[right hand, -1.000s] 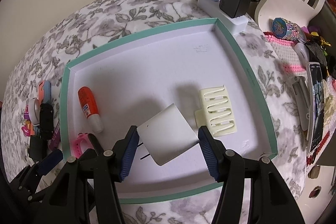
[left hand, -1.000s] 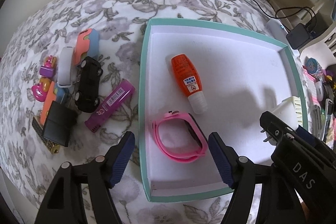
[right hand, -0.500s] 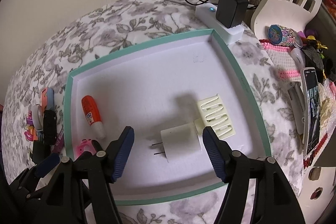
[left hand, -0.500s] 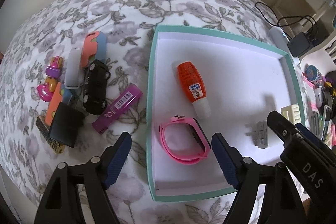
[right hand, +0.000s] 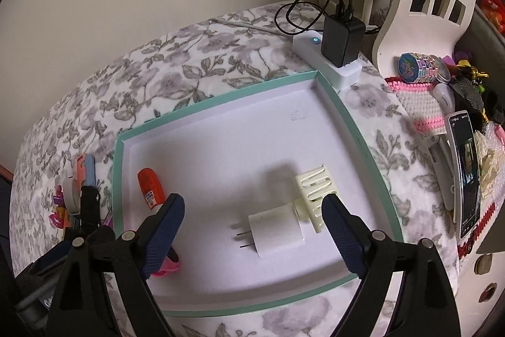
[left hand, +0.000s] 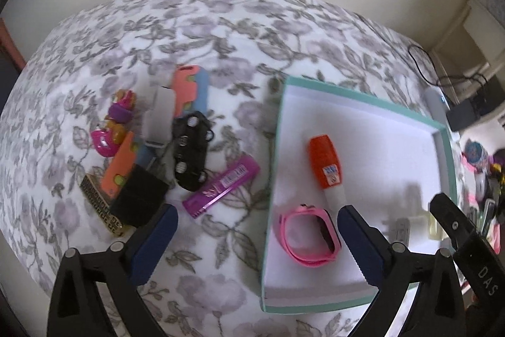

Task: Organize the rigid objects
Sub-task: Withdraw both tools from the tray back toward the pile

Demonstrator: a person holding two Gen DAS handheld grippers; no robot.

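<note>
On the flowered bedspread (left hand: 221,21) sits a shallow box lid (right hand: 363,128) with a teal rim and white floor. Four things lie inside it: an orange bottle (left hand: 326,168) with a clear cap near the left wall, a pink watch (left hand: 311,237) toward the near-left corner, a white plug adapter (right hand: 277,226) lying on its side with its two prongs pointing left, and a cream hair claw (right hand: 315,193) touching the adapter's right end.

The right gripper (right hand: 252,237) hangs above the near part of the lid with its blue-padded fingers spread wide, empty, the adapter lying on the floor between and below them. The left gripper (left hand: 255,237) hovers over the lid's left rim, its fingers likewise wide apart and holding nothing; one pad is over the bedspread, the other over the lid beside the watch.

Left of the lid, on the cloth, a cluster of unsorted things lies close together: a black toy car (left hand: 191,150), a purple tube (left hand: 222,187) just beside it, a black block (left hand: 139,199), a white bar (left hand: 159,117), an orange-and-blue case (left hand: 191,89) and a small pink-and-purple toy (left hand: 115,123).

Beyond the lid's far-right corner a white power strip (right hand: 328,63) carries a black charger (right hand: 342,38) with its cable. Off the bedspread's right edge a phone (right hand: 465,169) lies among clutter.
</note>
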